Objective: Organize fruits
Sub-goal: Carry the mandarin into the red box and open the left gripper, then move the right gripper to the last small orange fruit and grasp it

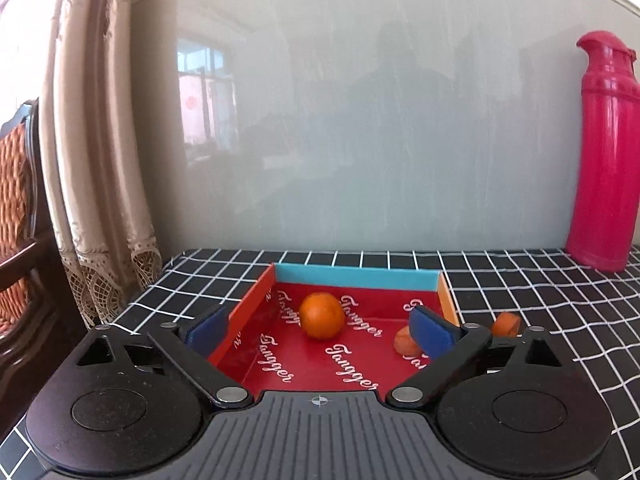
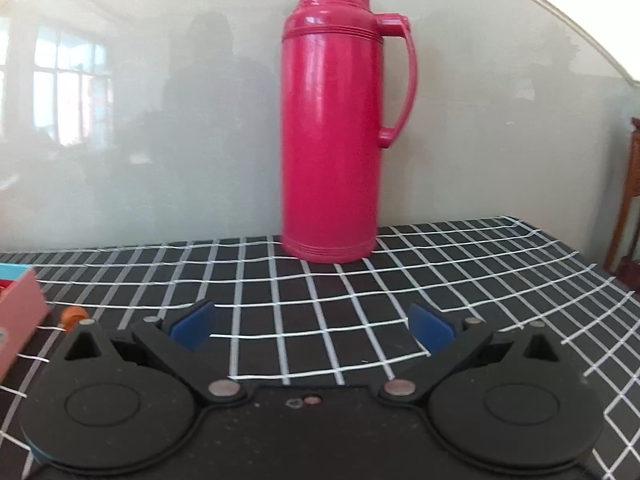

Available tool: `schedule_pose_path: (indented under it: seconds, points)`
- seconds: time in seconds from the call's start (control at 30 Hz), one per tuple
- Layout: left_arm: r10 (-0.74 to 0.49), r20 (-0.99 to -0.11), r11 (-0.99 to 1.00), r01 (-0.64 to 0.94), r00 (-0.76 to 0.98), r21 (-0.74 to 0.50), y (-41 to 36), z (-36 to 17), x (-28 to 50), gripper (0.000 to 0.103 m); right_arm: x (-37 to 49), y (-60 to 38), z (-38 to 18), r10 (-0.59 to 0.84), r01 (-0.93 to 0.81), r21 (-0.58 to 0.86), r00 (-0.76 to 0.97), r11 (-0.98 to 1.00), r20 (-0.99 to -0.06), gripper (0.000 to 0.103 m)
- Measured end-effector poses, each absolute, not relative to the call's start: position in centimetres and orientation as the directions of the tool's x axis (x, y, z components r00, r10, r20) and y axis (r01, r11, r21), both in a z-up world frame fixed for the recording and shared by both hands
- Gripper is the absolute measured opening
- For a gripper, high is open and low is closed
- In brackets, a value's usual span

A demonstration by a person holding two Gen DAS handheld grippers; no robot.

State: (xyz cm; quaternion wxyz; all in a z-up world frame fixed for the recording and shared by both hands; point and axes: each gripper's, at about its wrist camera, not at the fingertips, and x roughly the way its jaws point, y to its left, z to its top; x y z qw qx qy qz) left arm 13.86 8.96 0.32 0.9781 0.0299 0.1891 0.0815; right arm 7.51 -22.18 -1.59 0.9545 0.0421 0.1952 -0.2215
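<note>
The left hand-held gripper (image 1: 320, 330) is held low and level at the near edge of a red box (image 1: 256, 312), its jaws spread wide and empty. Its left finger lies outside the box's left wall, its right finger inside. Between them an orange (image 1: 322, 315) rests on the box floor. A smaller fruit piece (image 1: 405, 341) lies by the right finger; another piece (image 1: 506, 323) sits outside on the tabletop (image 1: 540, 292). The right hand-held gripper (image 2: 312, 326) hovers level over the tabletop, wide and empty, facing a pink thermos (image 2: 330, 120).

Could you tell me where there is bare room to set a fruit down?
Free: the box floor left of the orange, and the checked cloth in front of the thermos. Crowded: the box's right side, by the carrot piece.
</note>
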Motion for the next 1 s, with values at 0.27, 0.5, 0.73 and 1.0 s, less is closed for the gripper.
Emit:
schedule_pose_path:
  seconds: [0.27, 0.5, 0.73, 1.0]
  points:
    - [0.207, -0.361, 0.978, -0.191, 0.91, 0.079, 9.6, 0.1, 11.7, 0.097, 8.0, -20.7, -1.7, -0.271, 0.302, 0.014, 0.871, 0.953, -0.41, 0.103]
    - [0.222, -0.373, 0.975, -0.211, 0.901, 0.071, 11.4, -0.1, 12.0, 0.097, 9.2, -19.7, -1.7, -0.202, 0.264, 0.088, 0.878, 0.96, -0.433, 0.103]
    - [0.231, -0.379, 0.973, -0.219, 0.896, 0.075, 12.9, -0.1, 12.0, 0.097, 11.0, -16.7, -1.8, -0.228, 0.245, -0.012, 0.881, 0.969, -0.413, 0.103]
    - [0.27, -0.382, 0.962, -0.262, 0.884, 0.073, 15.7, -0.2, 11.6, 0.097, 13.2, -13.5, -2.3, -0.191, 0.191, -0.044, 0.88, 0.981, -0.434, 0.103]
